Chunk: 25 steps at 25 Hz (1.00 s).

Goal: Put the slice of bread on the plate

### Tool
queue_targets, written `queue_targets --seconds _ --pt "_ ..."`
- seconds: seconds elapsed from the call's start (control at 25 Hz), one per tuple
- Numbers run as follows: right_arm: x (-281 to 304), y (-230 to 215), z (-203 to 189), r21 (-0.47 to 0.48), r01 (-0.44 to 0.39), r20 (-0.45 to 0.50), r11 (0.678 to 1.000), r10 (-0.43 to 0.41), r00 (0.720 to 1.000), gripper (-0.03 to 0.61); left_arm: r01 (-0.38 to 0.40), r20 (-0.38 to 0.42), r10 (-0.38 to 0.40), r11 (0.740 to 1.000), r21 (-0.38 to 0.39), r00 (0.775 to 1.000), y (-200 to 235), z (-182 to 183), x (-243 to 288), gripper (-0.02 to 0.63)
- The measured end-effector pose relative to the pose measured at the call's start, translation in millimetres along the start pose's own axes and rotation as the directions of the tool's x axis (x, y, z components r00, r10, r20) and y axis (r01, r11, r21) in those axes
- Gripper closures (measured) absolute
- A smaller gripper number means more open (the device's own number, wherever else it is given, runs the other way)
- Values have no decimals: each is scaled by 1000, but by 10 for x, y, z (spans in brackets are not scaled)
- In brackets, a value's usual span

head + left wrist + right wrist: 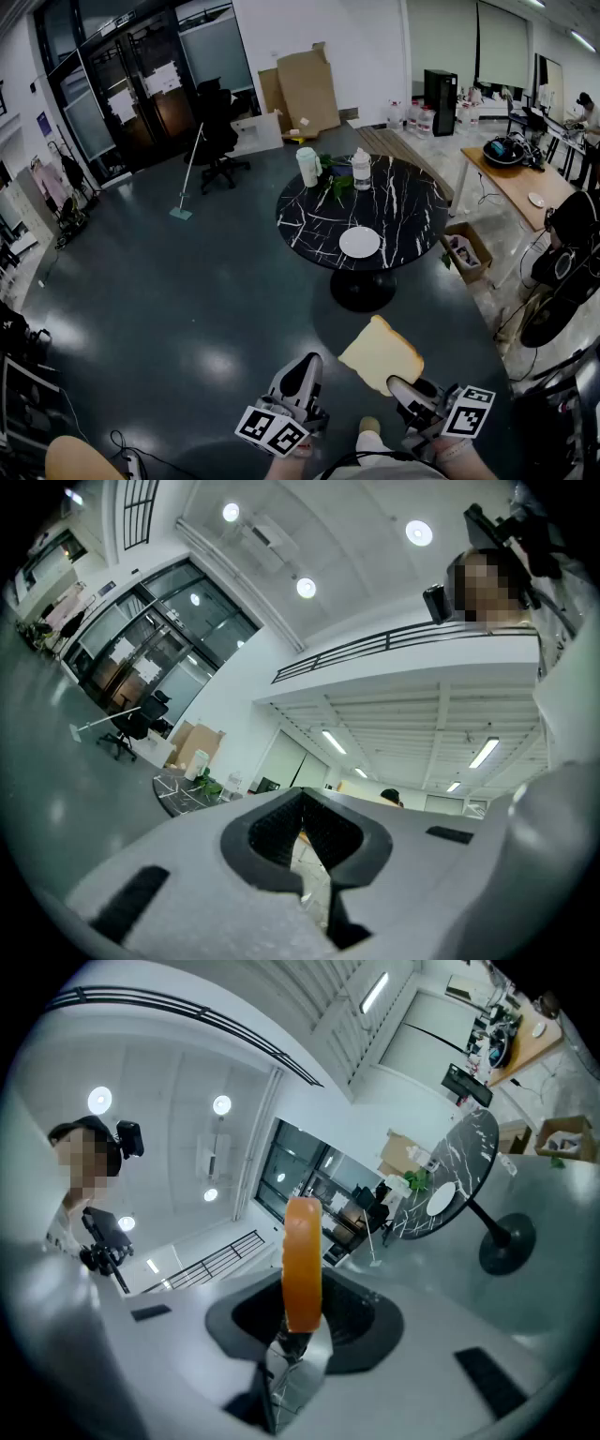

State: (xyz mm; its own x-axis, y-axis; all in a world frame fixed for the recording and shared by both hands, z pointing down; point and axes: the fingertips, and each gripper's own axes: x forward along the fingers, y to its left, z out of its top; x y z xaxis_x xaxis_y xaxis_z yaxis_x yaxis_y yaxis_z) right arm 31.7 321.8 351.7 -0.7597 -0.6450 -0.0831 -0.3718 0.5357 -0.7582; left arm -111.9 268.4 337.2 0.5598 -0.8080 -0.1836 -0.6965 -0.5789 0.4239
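Bread slice (380,354) up in the air in front of the person, pinched by its near edge in the right tongs (408,387), jaws part closed onto it, well apart from the white plate (359,242) on the round black marble bench (412,202) ahead; left tongs (302,370) drawn together on nothing. Looks light, soft and floppy, apt to crush or tear under a hard squeeze, so best held lightly at the firmer crust, as now. Shows a pale tan face with a darker orange-brown crust, edge-on in the right gripper view.
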Motion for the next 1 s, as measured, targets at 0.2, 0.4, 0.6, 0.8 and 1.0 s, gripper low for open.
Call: queue_targets --seconds 0.2,0.4,0.6,0.8,1.0 --pt "136 -274 138 14 6 -37 1000 -5 999 486 33 -16 -33 999 38 999 43 14 403 606" --pt "247 -519 361 31 -4 -42 999 6 999 486 -20 -24 21 999 38 1000 244 -8 551 606" --pt "414 -621 534 33 -50 -65 998 52 996 486 -63 -7 64 997 52 998 368 39 695 606" --pt "513 -670 626 33 -81 -81 996 83 993 486 -64 -9 65 996 57 998 335 4 869 606" --pt "497 -806 611 64 -69 -83 996 74 994 486 -62 -32 64 996 67 997 358 -37 984 606"
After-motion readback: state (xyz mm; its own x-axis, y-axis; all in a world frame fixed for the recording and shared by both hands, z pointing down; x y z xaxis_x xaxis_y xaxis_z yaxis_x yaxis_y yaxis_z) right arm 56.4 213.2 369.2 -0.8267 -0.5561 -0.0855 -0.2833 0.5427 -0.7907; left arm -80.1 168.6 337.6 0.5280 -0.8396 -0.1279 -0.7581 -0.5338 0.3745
